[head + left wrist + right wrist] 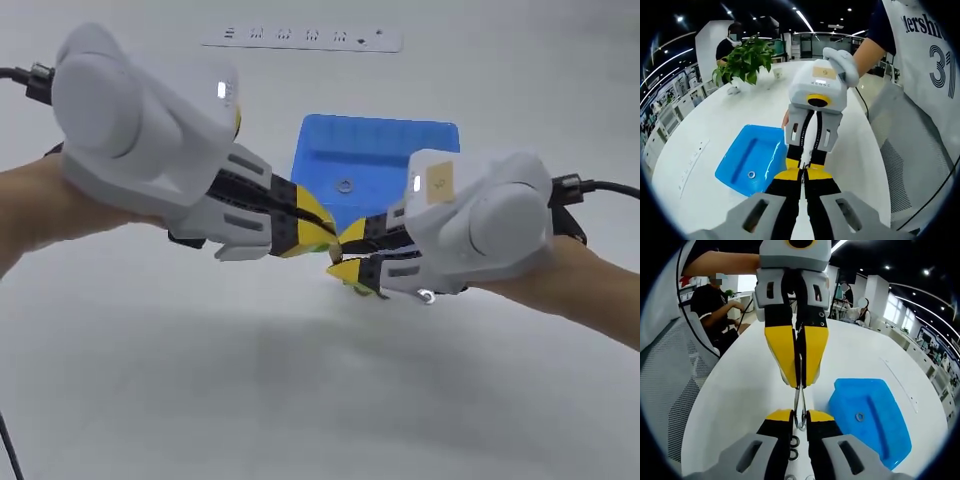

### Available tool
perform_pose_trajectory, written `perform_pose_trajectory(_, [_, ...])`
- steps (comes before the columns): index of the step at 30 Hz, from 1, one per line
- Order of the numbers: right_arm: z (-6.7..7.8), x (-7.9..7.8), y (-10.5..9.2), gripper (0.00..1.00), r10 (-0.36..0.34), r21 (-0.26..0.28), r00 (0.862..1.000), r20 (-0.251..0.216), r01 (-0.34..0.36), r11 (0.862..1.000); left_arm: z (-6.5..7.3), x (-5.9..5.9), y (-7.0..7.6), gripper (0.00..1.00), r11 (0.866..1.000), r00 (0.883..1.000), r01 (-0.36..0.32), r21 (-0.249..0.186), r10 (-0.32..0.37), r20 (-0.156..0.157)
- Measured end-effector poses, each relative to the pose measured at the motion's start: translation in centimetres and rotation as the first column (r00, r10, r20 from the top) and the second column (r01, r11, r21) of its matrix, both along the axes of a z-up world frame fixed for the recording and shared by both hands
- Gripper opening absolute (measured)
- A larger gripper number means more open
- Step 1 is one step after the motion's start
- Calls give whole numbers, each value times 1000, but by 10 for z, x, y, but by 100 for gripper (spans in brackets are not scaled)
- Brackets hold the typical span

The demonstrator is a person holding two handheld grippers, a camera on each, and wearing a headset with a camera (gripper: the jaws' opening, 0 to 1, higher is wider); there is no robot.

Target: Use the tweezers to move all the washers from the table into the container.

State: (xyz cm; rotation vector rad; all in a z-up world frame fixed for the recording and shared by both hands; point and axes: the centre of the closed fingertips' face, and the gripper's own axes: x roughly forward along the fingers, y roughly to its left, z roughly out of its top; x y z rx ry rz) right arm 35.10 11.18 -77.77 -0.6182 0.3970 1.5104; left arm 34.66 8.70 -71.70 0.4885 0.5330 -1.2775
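The container (375, 150) sits upper centre in the head view on the table (200, 400), with a washer (345, 185) in it and a power strip (300, 38) behind it at the top edge. In front of it, the left gripper (322, 236) and right gripper (345, 262) meet tip to tip at mid-frame. In the right gripper view the tweezers (799, 390) run between both pairs of jaws, above two loose washers (794, 441) at bottom centre.
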Motion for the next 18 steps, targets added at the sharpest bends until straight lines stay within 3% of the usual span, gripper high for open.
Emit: perform_pose_trajectory(18, [-1,1,1,12,10,-9,1000,-4,-10,1000,-1,2,0,6,1000,1000,2,5,-2,0])
